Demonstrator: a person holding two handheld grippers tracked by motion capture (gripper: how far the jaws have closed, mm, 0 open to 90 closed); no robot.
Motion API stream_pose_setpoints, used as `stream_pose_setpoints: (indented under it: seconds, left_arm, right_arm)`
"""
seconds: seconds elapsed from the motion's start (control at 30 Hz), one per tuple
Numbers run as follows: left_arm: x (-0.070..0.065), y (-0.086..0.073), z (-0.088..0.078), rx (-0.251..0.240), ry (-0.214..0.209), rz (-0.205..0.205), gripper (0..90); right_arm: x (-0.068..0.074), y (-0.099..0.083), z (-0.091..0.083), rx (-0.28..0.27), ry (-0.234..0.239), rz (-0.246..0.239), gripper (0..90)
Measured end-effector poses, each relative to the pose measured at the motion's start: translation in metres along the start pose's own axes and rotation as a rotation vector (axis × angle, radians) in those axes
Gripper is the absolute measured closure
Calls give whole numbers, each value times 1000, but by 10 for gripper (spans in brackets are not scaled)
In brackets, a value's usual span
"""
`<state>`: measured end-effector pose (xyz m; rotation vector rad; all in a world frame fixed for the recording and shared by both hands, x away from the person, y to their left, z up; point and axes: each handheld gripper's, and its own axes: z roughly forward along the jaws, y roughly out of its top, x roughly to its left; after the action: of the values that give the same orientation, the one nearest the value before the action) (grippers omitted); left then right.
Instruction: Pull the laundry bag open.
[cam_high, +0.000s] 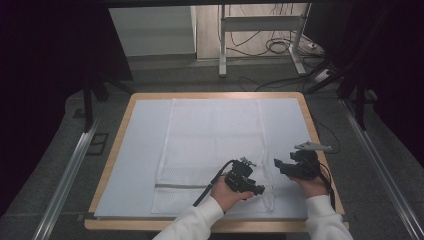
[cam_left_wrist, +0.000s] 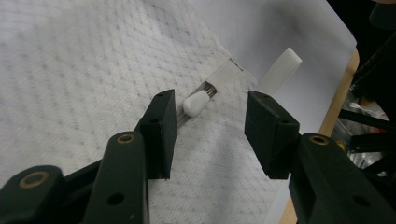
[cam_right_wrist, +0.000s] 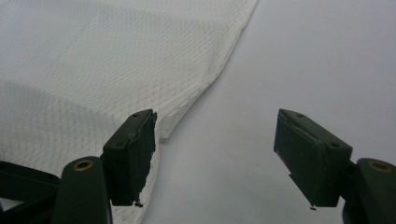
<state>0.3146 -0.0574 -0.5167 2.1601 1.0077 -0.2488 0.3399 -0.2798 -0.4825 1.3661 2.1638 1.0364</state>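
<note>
Left tongs (cam_high: 260, 190): jaws stand apart, released, nothing pressed between them. In the left gripper view they hover just above the white mesh laundry bag (cam_left_wrist: 84, 65), with the white zipper pull (cam_left_wrist: 195, 102) lying on the mesh just beside the inner face of the jaw at the left of that view; whether it touches the jaw cannot be told. The gap between the jaws lies over mesh. A short white strap (cam_left_wrist: 280, 70) lies beyond the jaw at the right of that view, on the pale sheet (cam_left_wrist: 261, 28).

Right tongs (cam_high: 278, 164): jaws wide apart, released, holding nothing. In the right gripper view the jaw at the left of that view sits at the bag's edge (cam_right_wrist: 205, 84); the other jaw stands over the bare sheet (cam_right_wrist: 327, 56). The gap between them spans bare sheet.

Position of the work item: in the high view the mesh bag (cam_high: 215, 145) lies flat in the middle of the sheet (cam_high: 142, 150), its zipper line (cam_high: 180, 186) running across near the edge closest to the person. The left tongs sit near the right end of that line, the right tongs just beside the bag's right edge, the two sets near each other.

The sheet covers the wooden tabletop (cam_high: 114, 157). Both hands, in white sleeves (cam_high: 200, 220), enter from the near edge.
</note>
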Motion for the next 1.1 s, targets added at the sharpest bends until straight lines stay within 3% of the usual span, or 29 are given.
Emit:
stream_pose_setpoints:
  seconds: [0.77, 0.93, 1.1]
  left_arm:
    - [0, 4, 8, -12, -46, -36, 605]
    - [-1, 5, 11, -11, -25, -36, 669]
    - [-5, 6, 14, -14, 13, -3, 731]
  right_arm:
    - [-1, 0, -2, -6, -7, 3, 283]
    - [-1, 0, -2, -5, -8, 3, 283]
    - [-1, 0, -1, -5, -10, 0, 283]
